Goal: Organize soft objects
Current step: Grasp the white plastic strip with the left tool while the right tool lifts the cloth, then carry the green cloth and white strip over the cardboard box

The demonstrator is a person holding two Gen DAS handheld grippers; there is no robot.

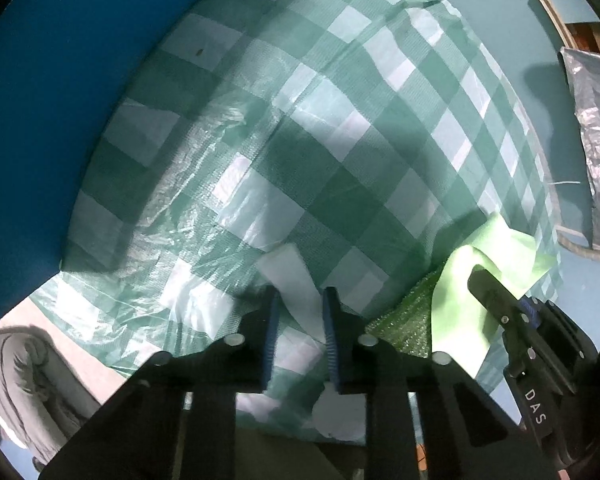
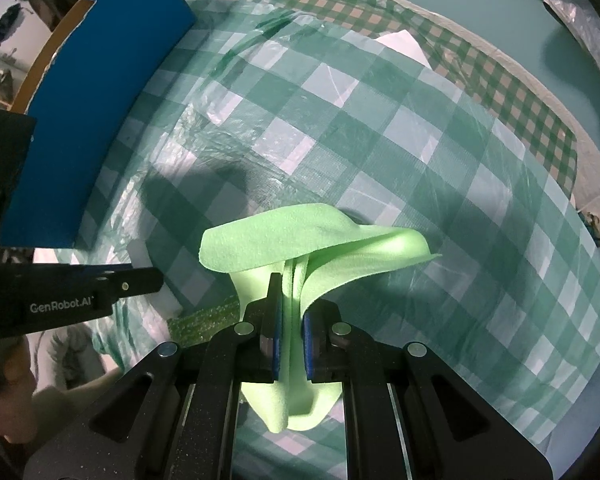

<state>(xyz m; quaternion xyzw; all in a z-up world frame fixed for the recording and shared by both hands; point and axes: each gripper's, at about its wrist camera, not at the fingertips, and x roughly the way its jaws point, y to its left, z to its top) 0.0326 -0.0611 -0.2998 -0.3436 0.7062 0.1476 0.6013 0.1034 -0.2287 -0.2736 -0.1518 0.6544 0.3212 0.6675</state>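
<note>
Right gripper [image 2: 291, 332] is clamped on a light-green soft fleece cloth [image 2: 300, 240], held just above the green-and-white checked plastic sheet [image 2: 420, 152] covering the table. Left gripper [image 1: 300, 332] has its jaws narrowly parted around a white strip [image 1: 296, 288] of that sheet; whether it pinches the strip cannot be told. Risk: the cloth's loose flaps may snag or drag the thin, wrinkled sheet, pulling it askew.
</note>
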